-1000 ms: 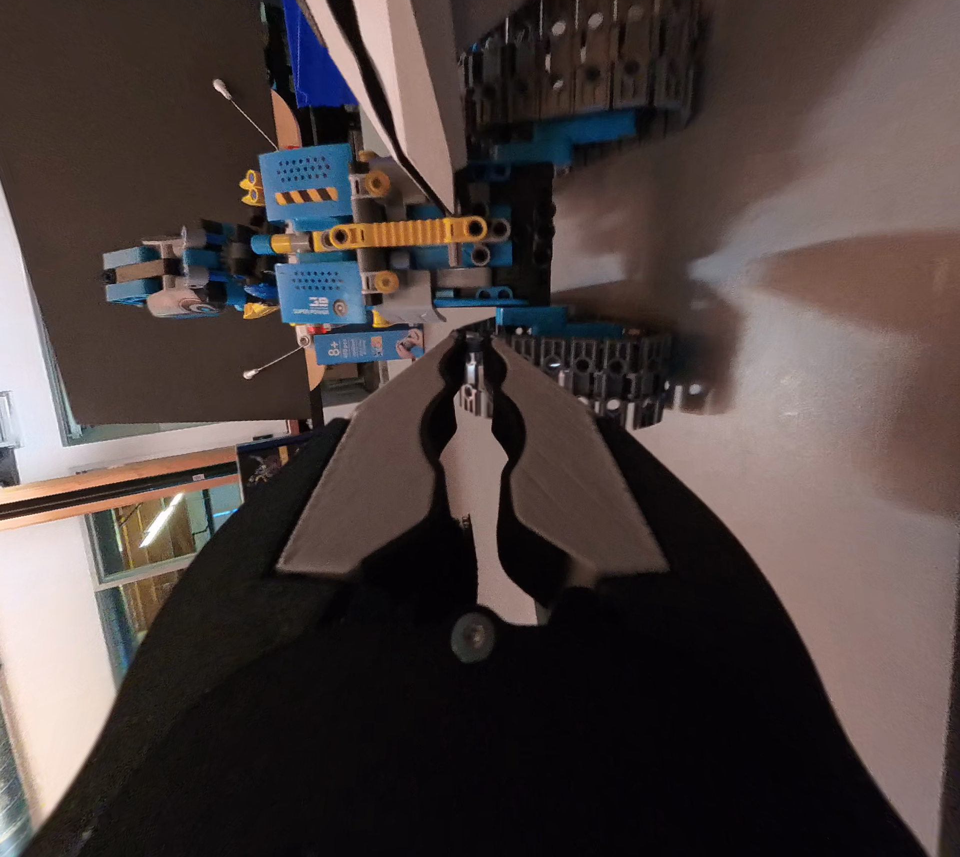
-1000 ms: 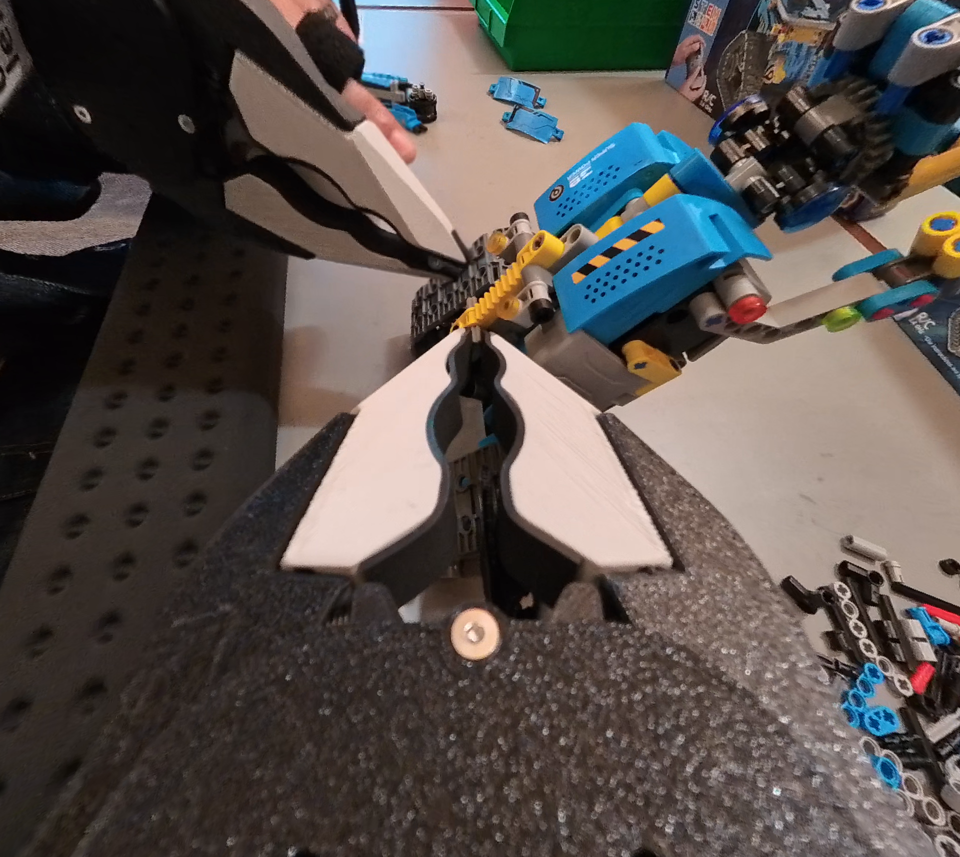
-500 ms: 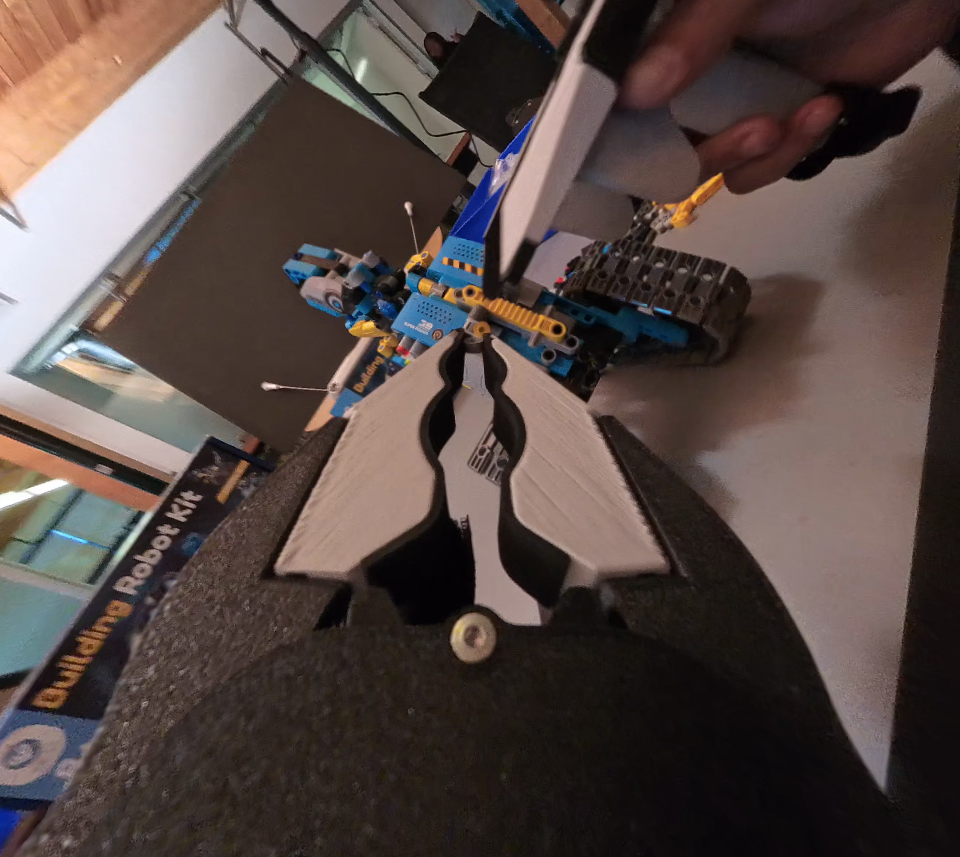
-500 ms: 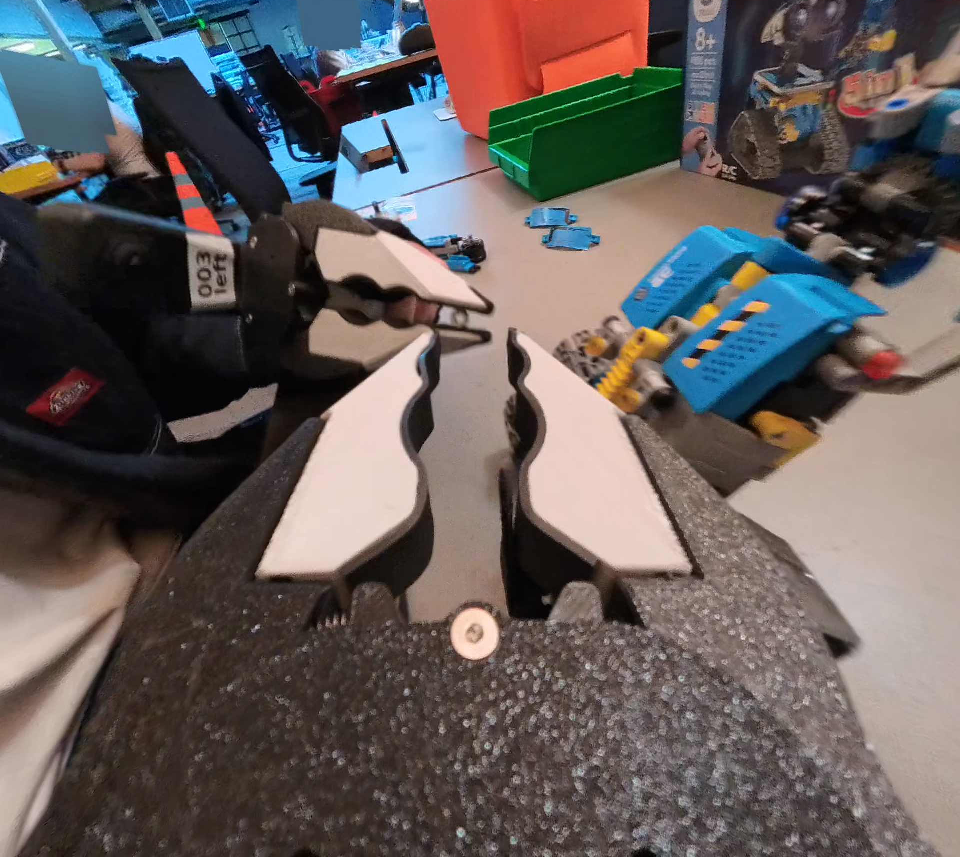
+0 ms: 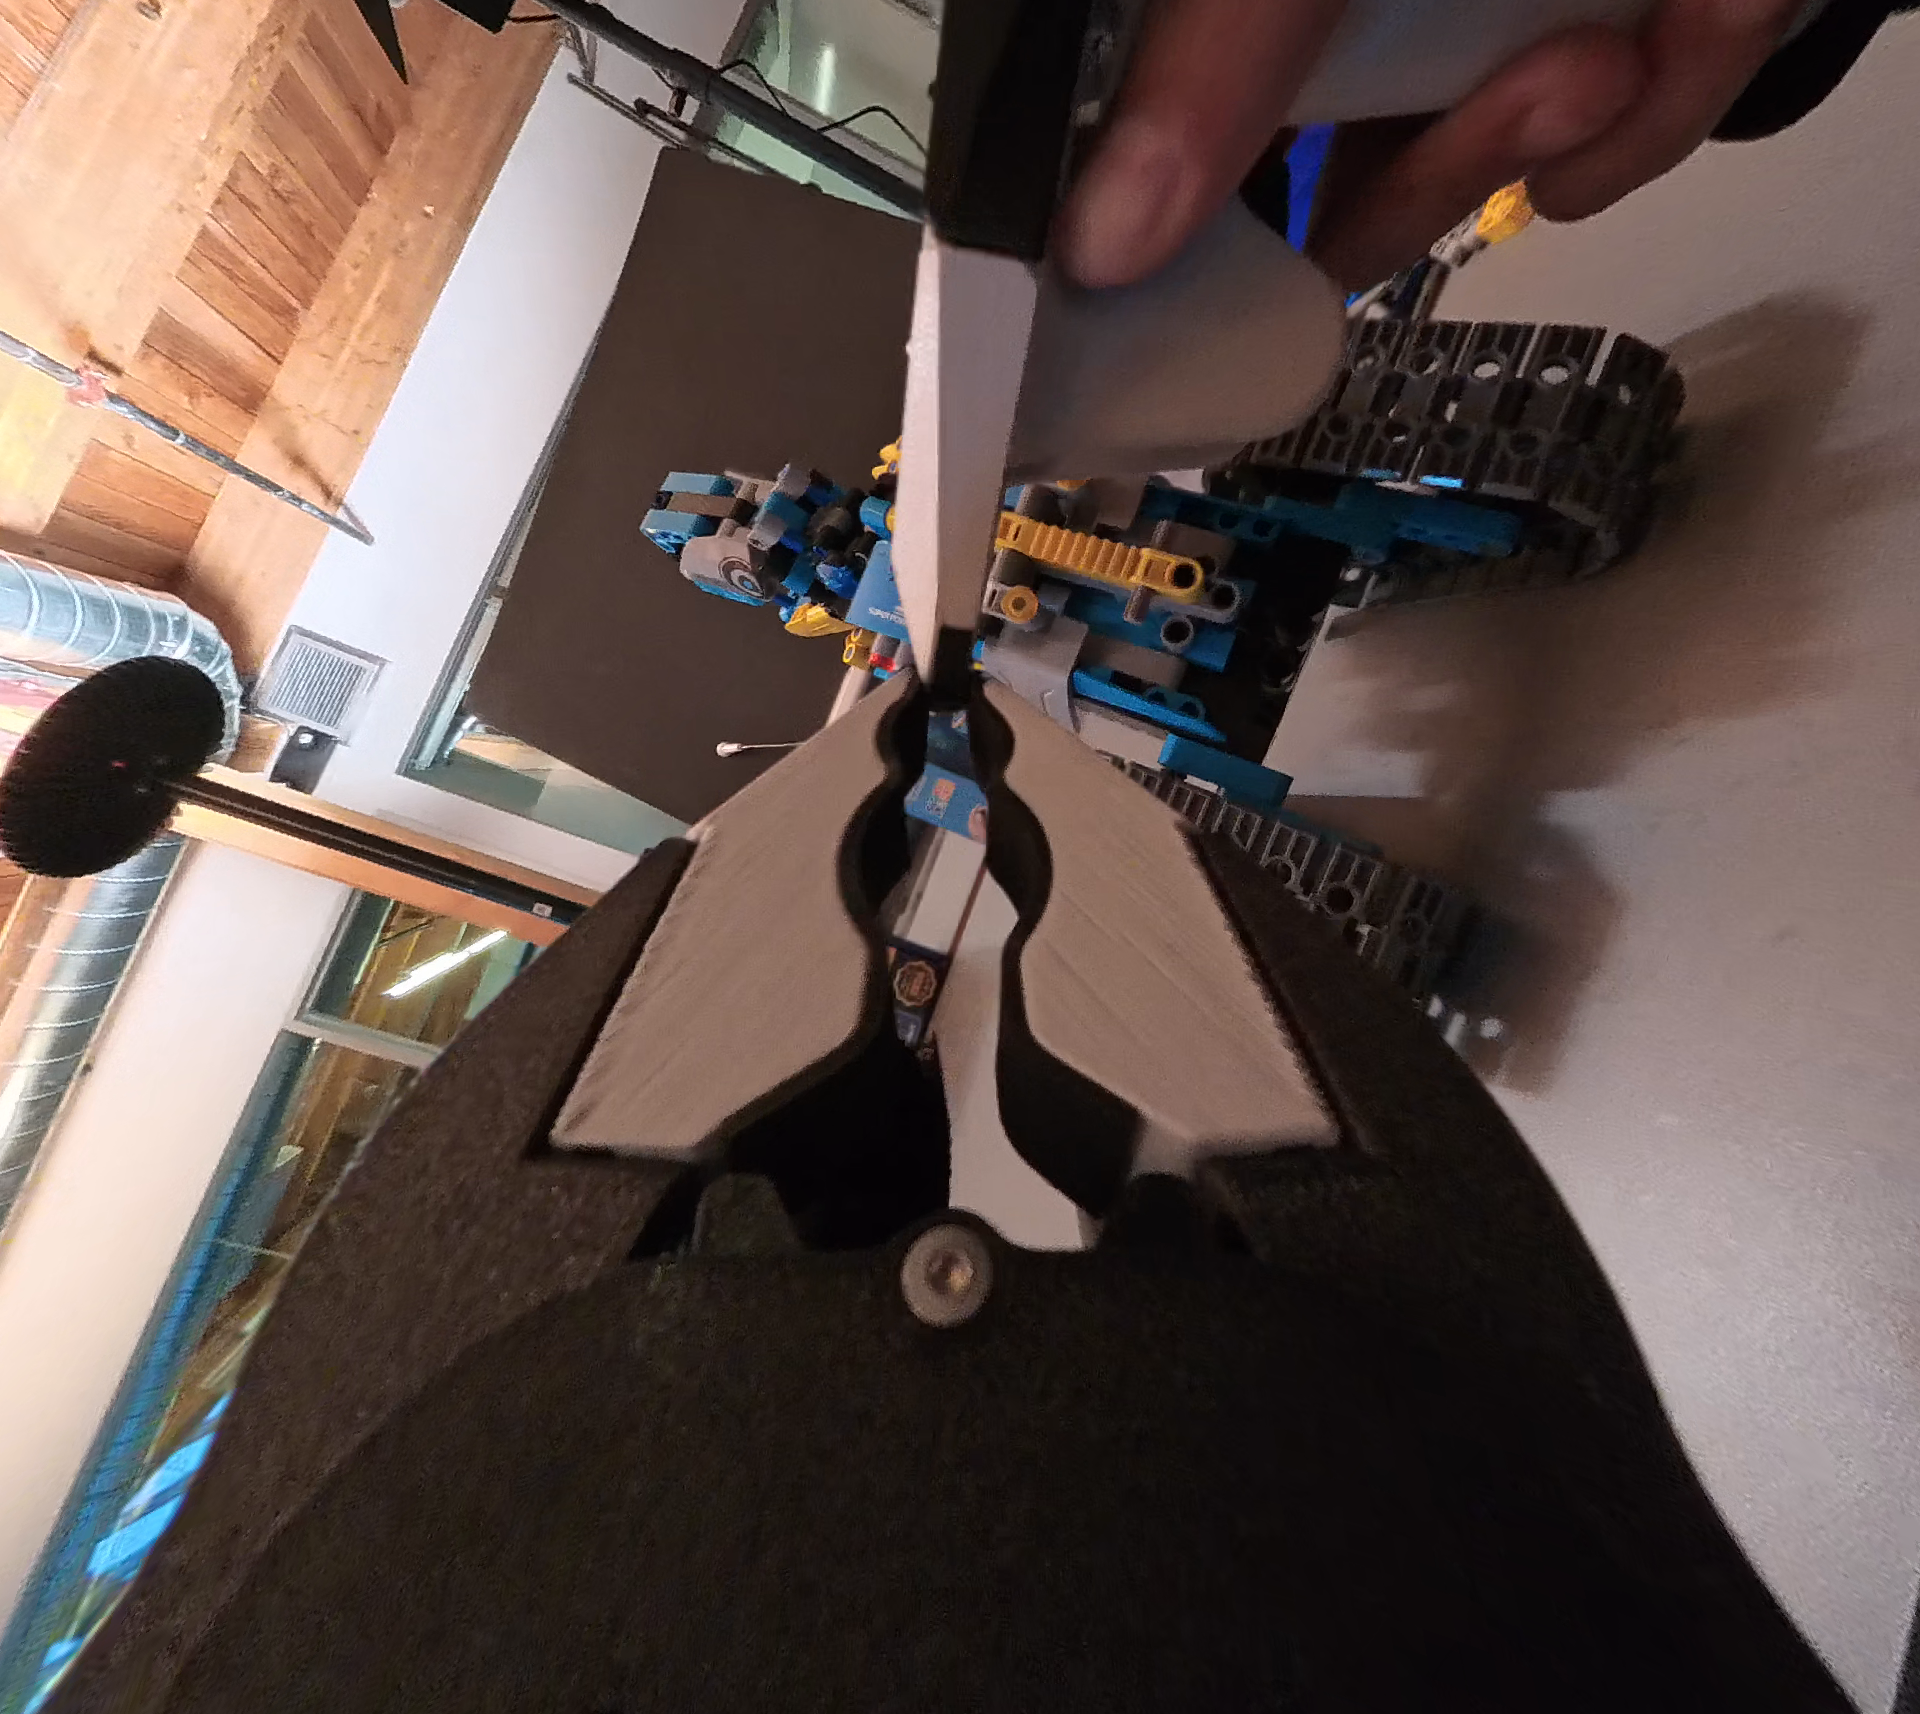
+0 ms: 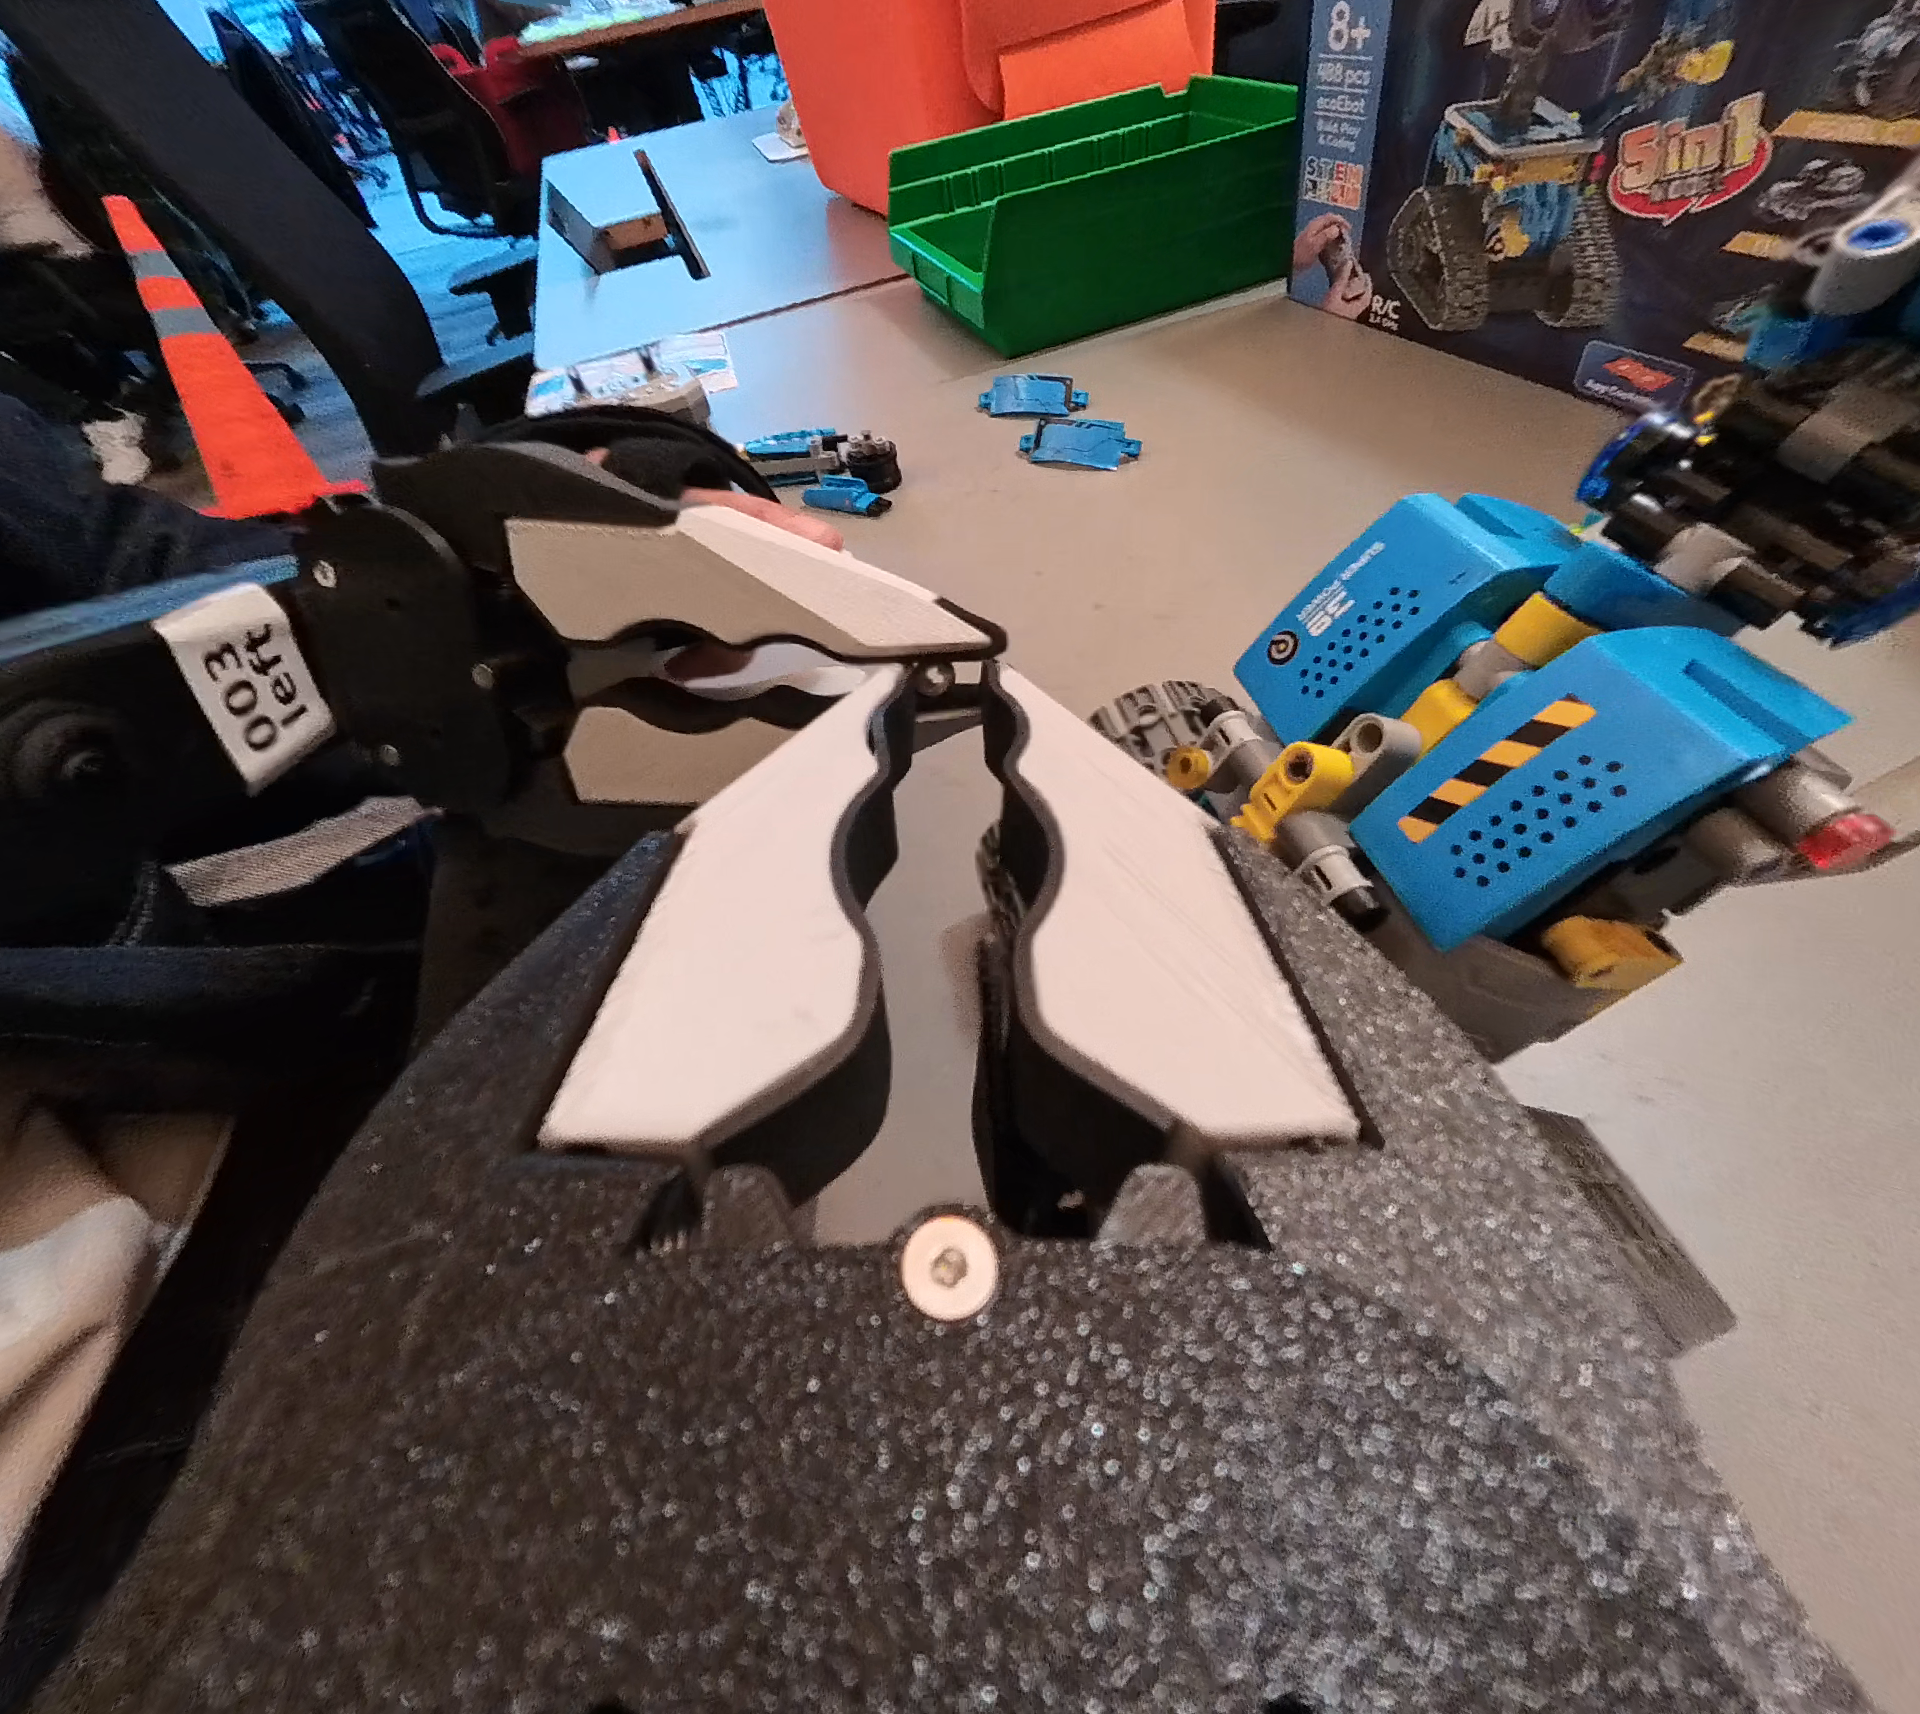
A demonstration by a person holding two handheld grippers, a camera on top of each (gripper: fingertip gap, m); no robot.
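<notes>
Left gripper (image 6: 971,641) comes in from the left of the right gripper (image 6: 943,693), clenched on a small dark piece (image 6: 935,679), tip to tip with it. The right gripper's fingers are narrowly apart with the piece between the tips; can't tell if they pinch it. Just right of the tips is a blue tracked toy robot (image 6: 1507,729) on the table (image 6: 1143,542). Beyond the tips are loose blue parts (image 6: 1070,438) and a green bin (image 6: 1091,210), with a kit box (image 6: 1610,54) far right.
</notes>
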